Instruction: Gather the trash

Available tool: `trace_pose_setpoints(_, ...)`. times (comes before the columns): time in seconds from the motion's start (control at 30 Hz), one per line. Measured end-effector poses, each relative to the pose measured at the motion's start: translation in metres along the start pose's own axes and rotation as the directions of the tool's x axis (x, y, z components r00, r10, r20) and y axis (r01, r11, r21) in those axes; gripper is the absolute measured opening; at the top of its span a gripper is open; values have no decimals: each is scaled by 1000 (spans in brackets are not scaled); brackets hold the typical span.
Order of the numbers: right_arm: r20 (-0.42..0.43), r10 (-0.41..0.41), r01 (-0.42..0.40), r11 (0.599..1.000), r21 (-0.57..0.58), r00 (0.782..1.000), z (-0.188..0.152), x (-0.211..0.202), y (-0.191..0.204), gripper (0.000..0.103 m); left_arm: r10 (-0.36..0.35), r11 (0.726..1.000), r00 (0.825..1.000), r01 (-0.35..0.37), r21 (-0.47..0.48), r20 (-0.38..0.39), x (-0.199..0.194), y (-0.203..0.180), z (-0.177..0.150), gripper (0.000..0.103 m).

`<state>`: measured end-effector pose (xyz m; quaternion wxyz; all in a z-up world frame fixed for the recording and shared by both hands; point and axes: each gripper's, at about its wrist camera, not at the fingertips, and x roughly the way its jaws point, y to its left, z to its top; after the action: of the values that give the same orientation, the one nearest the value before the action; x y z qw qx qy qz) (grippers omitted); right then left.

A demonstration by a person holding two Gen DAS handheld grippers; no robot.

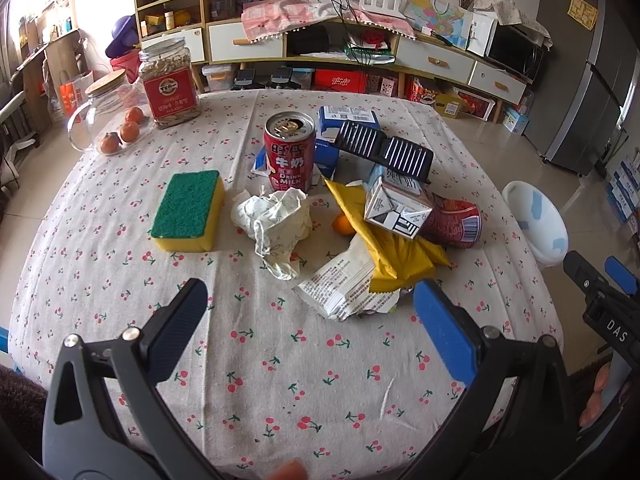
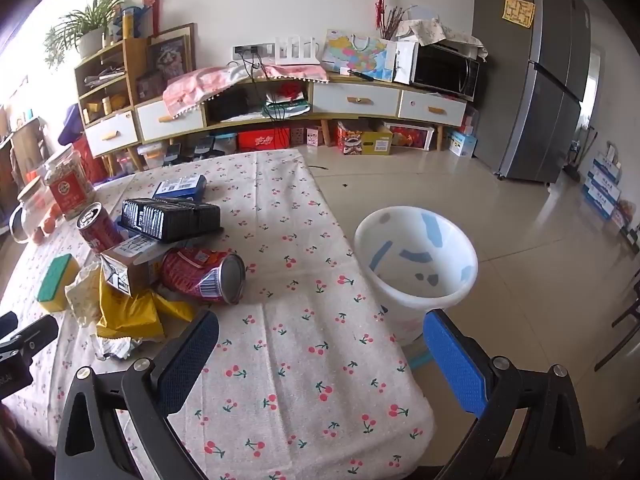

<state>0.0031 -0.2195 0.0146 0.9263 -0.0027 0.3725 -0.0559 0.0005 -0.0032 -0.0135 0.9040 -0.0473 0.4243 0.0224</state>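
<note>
A pile of trash lies mid-table: a crumpled paper ball [image 1: 276, 220], an upright red milk can [image 1: 290, 150], a white printed wrapper [image 1: 348, 284], a yellow bag [image 1: 394, 252], a small carton [image 1: 396, 210], a red can on its side [image 2: 204, 276] and a black plastic tray [image 2: 170, 218]. My left gripper [image 1: 310, 304] is open and empty, above the cloth just short of the white wrapper. My right gripper [image 2: 320, 338] is open and empty near the table's right edge, beside the white bin [image 2: 416, 256] on the floor.
A green-and-yellow sponge [image 1: 188, 210] lies left of the pile. A blue box [image 1: 348, 120], a glass jar of seeds [image 1: 170, 84] and a glass pitcher with oranges [image 1: 112, 120] stand at the back. The table's right edge drops to tiled floor.
</note>
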Motion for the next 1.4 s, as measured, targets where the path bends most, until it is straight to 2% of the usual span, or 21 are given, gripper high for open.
trace_pose_setpoints(1.4,0,-1,1,1000,-4,1000,2,1,3,103,-10,1000,1000,10,-5,-6,0,-2,-2,103)
